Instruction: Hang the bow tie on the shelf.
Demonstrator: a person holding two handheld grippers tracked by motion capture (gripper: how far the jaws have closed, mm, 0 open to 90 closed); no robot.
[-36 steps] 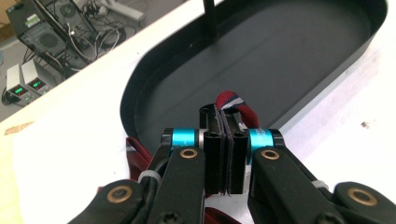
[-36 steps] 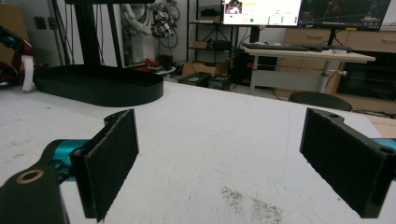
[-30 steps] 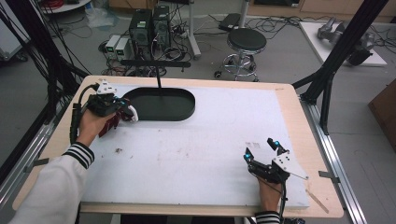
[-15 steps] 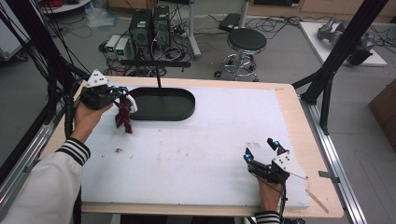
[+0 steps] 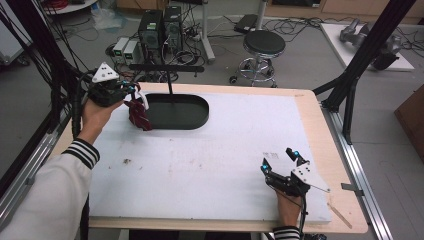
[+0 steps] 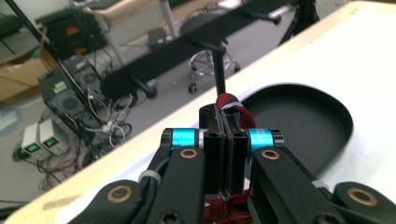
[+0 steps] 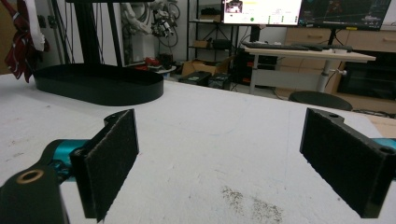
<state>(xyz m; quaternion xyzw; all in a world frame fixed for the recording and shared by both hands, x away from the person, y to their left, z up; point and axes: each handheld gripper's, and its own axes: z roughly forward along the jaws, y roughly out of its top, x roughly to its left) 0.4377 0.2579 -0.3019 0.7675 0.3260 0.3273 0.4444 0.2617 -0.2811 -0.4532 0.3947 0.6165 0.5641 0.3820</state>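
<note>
Beside the black oval tray [image 5: 175, 111], a dark red cloth [image 5: 138, 114] hung clamped in the left gripper [image 5: 131, 93], lifted but not yet placed anywhere. The right gripper [image 5: 280, 161] rested on the white board [image 5: 225, 150], jaws spread, empty.

This is a lab or robotics workroom. The table [image 5: 310, 130] is a plain wooden bench with a white sheet on top, framed by black metal struts [image 5: 367, 47]. Behind it, computer towers [image 5: 159, 27] and small power supplies [image 5: 126, 49] stand on a grey floor among tangled cables [image 5: 190, 37], with a round black stool [image 5: 263, 44] nearby. The right gripper view adds desks carrying lit monitors [image 7: 261, 11] and shelves of equipment.
</note>
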